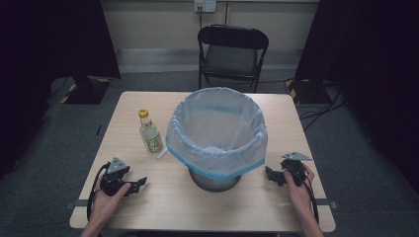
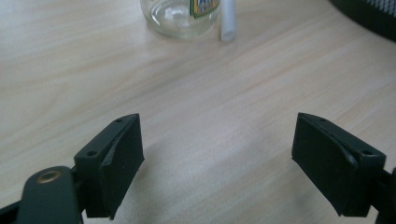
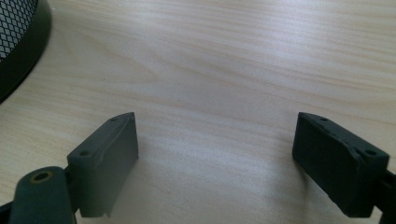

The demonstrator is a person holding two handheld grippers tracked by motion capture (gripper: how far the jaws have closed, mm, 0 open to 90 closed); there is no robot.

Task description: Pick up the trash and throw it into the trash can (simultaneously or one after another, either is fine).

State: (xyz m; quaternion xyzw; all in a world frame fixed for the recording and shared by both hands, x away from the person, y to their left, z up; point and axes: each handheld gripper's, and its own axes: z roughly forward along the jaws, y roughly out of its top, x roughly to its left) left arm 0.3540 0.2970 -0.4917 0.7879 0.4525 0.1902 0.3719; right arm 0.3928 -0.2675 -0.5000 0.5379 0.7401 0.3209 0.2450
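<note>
A mesh waste bin (image 1: 216, 178) lined with a pale blue-edged plastic bag (image 1: 217, 128) stands mid-table. Left of it stands a small clear bottle (image 1: 150, 132) with a yellow cap and a label, its base showing in the left gripper view (image 2: 180, 16). A short white stick (image 1: 162, 154) lies beside it, seen again as the white stick (image 2: 227, 18). My left gripper (image 1: 141, 183) rests near the front left edge, open, nothing between its jaws (image 2: 217, 163). My right gripper (image 1: 271, 175) sits at the front right, pointing toward the bin, open and empty (image 3: 215, 163).
The light wooden table (image 1: 148, 207) has bare surface in front of both grippers. The bin's dark mesh base (image 3: 18, 42) lies left of the right gripper. A black folding chair (image 1: 232, 54) stands behind the table. Cables lie on the grey floor at the right.
</note>
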